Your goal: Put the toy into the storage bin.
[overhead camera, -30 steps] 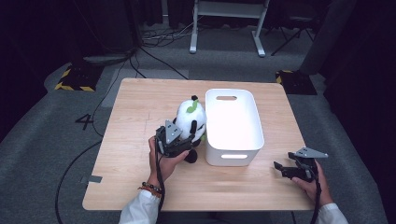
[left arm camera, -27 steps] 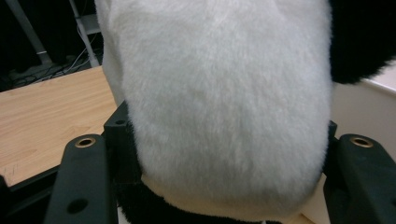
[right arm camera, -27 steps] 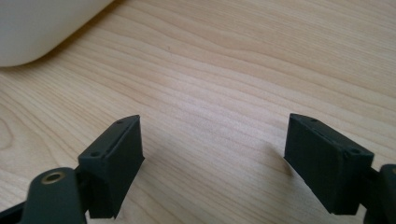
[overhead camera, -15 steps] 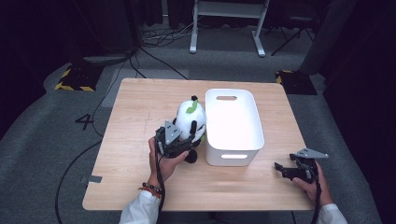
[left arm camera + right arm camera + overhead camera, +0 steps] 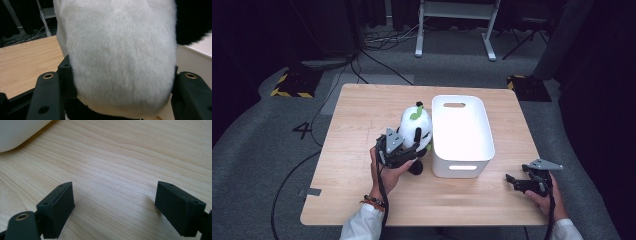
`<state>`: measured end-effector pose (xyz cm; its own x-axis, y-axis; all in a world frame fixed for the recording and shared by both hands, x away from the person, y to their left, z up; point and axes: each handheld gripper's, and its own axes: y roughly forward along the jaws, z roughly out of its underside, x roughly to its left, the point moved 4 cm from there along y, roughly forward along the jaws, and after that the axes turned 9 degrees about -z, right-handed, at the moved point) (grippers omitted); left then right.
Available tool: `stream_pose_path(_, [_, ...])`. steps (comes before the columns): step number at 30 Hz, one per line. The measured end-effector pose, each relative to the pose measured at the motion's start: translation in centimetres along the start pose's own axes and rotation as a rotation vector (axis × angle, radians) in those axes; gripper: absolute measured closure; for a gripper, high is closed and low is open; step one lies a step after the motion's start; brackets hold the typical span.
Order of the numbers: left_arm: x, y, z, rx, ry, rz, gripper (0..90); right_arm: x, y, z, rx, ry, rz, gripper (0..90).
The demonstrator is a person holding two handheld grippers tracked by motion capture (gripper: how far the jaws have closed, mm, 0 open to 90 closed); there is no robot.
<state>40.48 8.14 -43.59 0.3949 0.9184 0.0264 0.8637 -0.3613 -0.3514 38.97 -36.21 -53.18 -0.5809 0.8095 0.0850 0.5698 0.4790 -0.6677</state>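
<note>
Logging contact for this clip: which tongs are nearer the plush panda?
Left. The left tongs close around the plush panda, its white body between the jaws. The right tongs rest open near the table's right edge, beyond the white bin.

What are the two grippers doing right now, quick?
Left gripper: closing on the plush panda, jaws against its sides.
Right gripper: open, holding nothing, over the table.

One table [image 5: 362, 195]. One white bin [image 5: 462, 132]. One plush panda [image 5: 416, 125]. Two grippers: left [image 5: 404, 155] and right [image 5: 514, 181]. Two hands, one on each gripper. One metal stand [image 5: 454, 20] and two striped floor pads [image 5: 291, 85] behind the table.
</note>
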Motion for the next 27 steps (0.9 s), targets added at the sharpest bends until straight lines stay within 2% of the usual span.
stream_pose_path(15, [0.1,-0.8,-1.1,-0.036,0.003,-0.009,38.2,0.2,-0.1,0.0,-0.005,-0.016,0.012,15.8])
stream_pose_path(27, [0.5,-1.9,-2.7,-0.065,-0.023,0.008,37.9,0.2,-0.1,0.1,-0.005,-0.021,0.013,15.9])
